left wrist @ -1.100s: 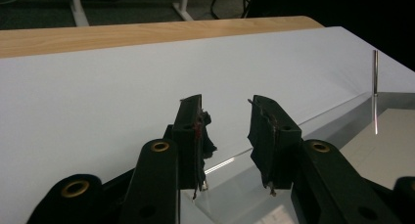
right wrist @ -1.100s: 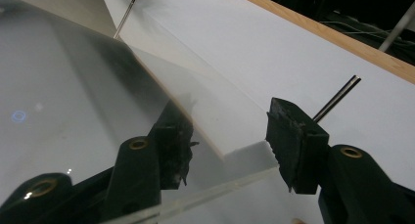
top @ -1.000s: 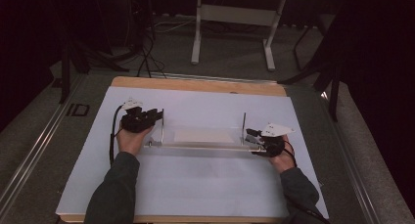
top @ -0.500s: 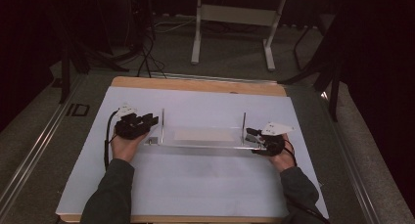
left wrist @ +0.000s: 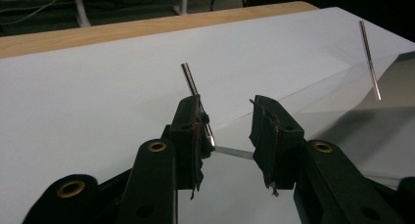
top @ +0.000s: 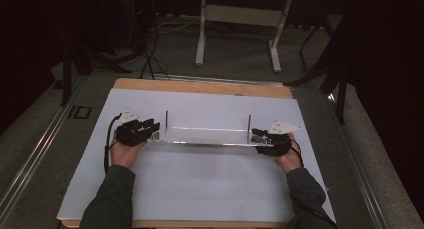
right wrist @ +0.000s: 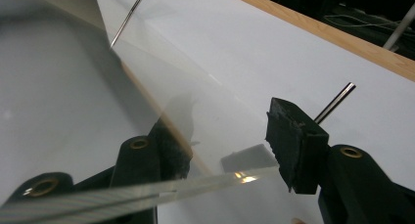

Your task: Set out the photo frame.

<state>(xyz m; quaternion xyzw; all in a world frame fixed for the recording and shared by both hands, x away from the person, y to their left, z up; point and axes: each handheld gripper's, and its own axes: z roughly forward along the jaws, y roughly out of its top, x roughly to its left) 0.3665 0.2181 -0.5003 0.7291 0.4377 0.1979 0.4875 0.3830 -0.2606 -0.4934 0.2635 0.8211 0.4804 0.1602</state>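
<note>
A long clear plate [top: 207, 135] lies on the white sheet [top: 210, 189], with a thin metal rod [top: 166, 121] standing near its left end and another rod [top: 249, 125] near its right. My left gripper [top: 155, 129] sits at the plate's left end. In the left gripper view its jaws [left wrist: 227, 131] stand apart, the plate's end edge [left wrist: 234, 153] between the pads and the near rod [left wrist: 191, 82] beside one pad. My right gripper [top: 255, 135] is at the right end. There the plate [right wrist: 73, 87] slants across the wide jaws [right wrist: 227, 136], its edge meeting one pad.
The white sheet covers a wooden table whose far edge [top: 200, 86] shows as a tan strip. Beyond it stand the white legs of a desk [top: 202, 39] and dark stands on the floor. Bare sheet lies in front of the plate.
My left gripper has slid a little to the left, uncovering the left rod it was hiding. The right gripper and the plate have stayed where they were.
</note>
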